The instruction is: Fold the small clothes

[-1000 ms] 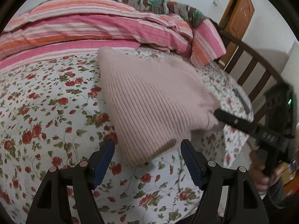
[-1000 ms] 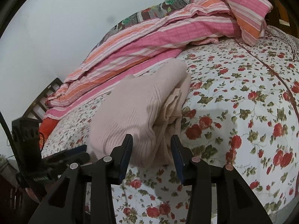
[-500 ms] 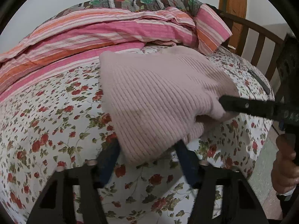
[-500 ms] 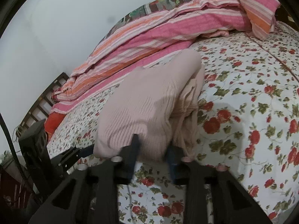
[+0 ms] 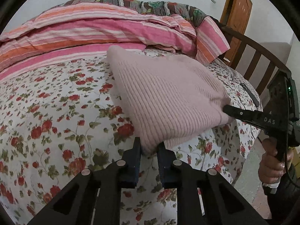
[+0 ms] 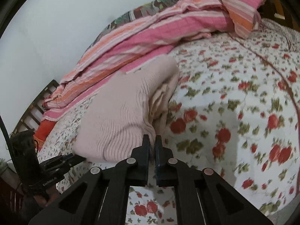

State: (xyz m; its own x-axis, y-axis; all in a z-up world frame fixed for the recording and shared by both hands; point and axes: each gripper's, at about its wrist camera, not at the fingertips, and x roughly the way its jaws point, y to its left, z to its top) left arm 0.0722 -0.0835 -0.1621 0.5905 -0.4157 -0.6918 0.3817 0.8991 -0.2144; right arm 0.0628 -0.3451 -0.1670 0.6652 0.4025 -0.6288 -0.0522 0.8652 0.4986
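A folded pale pink ribbed knit garment (image 5: pixel 165 97) lies on the floral bedsheet (image 5: pixel 56 116); it also shows in the right wrist view (image 6: pixel 120 116). My left gripper (image 5: pixel 149 147) is shut on the garment's near corner. My right gripper (image 6: pixel 152 140) is shut on the garment's other near corner, where the folded layers show. In the left wrist view the right gripper's fingers (image 5: pixel 241 115) meet the garment's right corner. In the right wrist view the left gripper's fingers (image 6: pixel 63 160) reach the garment from the lower left.
A pink and orange striped quilt (image 5: pixel 97 30) is piled along the far side of the bed. A dark wooden bed rail (image 5: pixel 262 56) stands at the right, with a wooden door (image 5: pixel 238 15) behind it. A dark flat object (image 5: pixel 250 93) lies near the bed's right edge.
Both grippers moved in onto the garment's near corners and closed on them; they were open a second ago. The garment's near edge is lifted slightly.
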